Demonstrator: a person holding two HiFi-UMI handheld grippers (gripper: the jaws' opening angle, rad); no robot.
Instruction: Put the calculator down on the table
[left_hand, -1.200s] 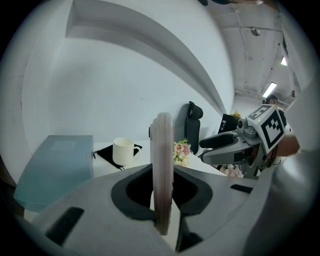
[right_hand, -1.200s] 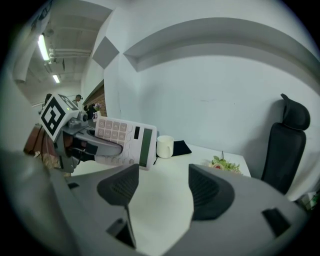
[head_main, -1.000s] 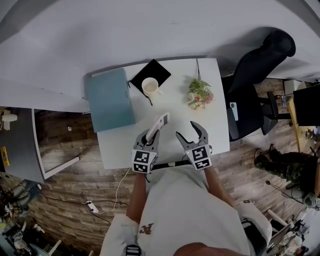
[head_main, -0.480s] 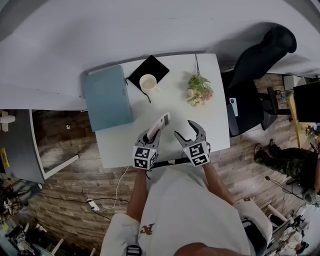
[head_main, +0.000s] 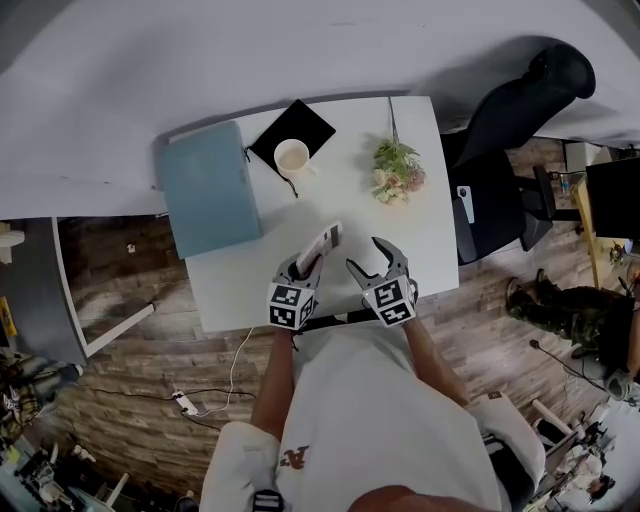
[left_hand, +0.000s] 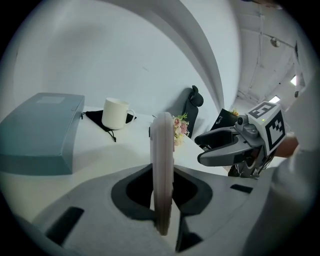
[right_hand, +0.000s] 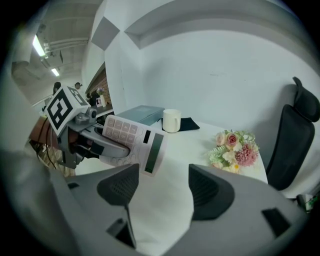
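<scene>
Calculator (right_hand: 134, 142): left gripper (head_main: 308, 266) is clamping its lower end edge-on, with the long axis slanting up and away from the jaws, seemingly clear of the table (head_main: 350, 215).
Right gripper (right_hand: 165, 185): is hanging just beside it, jaws wide, nothing between them.
Nearer hand: the left is carrying it.
Mug (head_main: 292, 157): is sitting far back, looking empty.

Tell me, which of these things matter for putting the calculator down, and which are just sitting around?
Part of the job: calculator, left gripper shut on it, table.

Just lying about: mug, black cloth, flowers, blue-grey box, office chair.
</scene>
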